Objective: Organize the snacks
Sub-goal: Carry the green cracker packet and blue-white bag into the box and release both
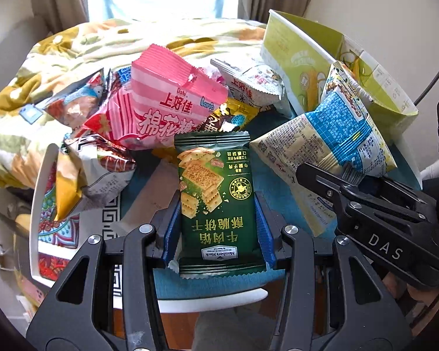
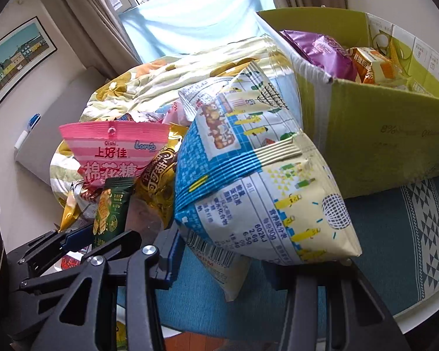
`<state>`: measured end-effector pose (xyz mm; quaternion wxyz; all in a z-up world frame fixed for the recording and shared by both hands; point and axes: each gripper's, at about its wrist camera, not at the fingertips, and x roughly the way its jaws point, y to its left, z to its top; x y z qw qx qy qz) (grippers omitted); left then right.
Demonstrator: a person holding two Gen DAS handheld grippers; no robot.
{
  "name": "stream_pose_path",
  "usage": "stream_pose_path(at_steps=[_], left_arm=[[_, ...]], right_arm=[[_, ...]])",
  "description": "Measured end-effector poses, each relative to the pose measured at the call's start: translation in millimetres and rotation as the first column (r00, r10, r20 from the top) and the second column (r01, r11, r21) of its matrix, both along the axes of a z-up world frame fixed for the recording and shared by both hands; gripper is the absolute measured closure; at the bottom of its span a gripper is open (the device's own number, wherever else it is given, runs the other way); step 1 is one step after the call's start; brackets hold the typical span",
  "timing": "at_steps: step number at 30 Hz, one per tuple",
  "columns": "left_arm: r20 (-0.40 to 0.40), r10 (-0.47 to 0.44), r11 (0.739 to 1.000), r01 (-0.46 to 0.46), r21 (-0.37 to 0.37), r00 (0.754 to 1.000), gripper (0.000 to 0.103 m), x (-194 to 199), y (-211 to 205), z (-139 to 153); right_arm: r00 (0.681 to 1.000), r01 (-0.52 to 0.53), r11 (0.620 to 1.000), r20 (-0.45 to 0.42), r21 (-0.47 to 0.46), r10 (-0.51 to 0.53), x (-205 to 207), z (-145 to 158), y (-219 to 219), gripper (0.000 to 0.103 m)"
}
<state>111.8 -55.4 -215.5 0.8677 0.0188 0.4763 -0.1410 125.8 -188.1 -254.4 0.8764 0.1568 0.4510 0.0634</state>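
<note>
The green cracker pack [image 1: 216,201] stands lengthwise between the left gripper's [image 1: 218,219] blue pads [image 1: 265,234], which are closed on its two long edges and hold it clear of the teal cloth [image 1: 219,278] below. From the right wrist view the same pack [image 2: 109,213] shows at the left, pinched in those jaws.

Just to its right, the right gripper [image 2: 222,251] is clamped shut on the blue-and-cream puffed bag [image 2: 257,193], gripping it near its lower sealed end; the bag tilts up and fills the middle of that view. In the left wrist view this bag [image 1: 330,134] hangs from the black fingers [image 1: 322,175] of the right gripper.

Behind both lies the snack heap: a pink marshmallow bag [image 1: 172,99], a gold-brown pack [image 1: 231,117], a grey-white bag [image 1: 251,84] and a silver-red bag [image 1: 96,172] at the left.

At the right stands an open green carton [image 2: 380,146], holding a purple bag [image 2: 322,49] and an orange pack [image 2: 371,64]. A floral quilt [image 1: 44,67] lies beyond the heap, under a curtained window [image 2: 196,8].
</note>
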Motion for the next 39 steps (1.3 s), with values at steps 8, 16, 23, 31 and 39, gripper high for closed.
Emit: stream_pose_path(at_steps=[8, 16, 23, 31, 39], left_arm=[[0.113, 0.044, 0.999, -0.046, 0.011, 0.993, 0.061, -28, -8, 68], [0.246, 0.012, 1.0, -0.013, 0.0, 0.969, 0.061, -35, -44, 134], [0.256, -0.052, 0.997, 0.066, -0.045, 0.965, 0.061, -7, -99, 158], [0.181, -0.171, 0.982, 0.181, -0.044, 0.969, 0.061, 59, -174, 140], [0.022, -0.309, 0.951, 0.309, 0.012, 0.951, 0.061, 115, -245, 81]], right_arm=[[0.99, -0.083, 0.995, 0.113, -0.051, 0.089, -29, 54, -9, 0.061], [0.975, -0.046, 0.997, 0.213, -0.058, 0.058, -51, 118, -52, 0.061], [0.976, 0.05, 0.99, 0.219, -0.133, -0.02, -59, 142, -109, 0.061], [0.973, 0.147, 0.977, 0.202, -0.152, -0.115, -40, 149, -164, 0.061], [0.967, 0.23, 0.959, 0.151, -0.164, -0.206, -9, 142, -206, 0.061]])
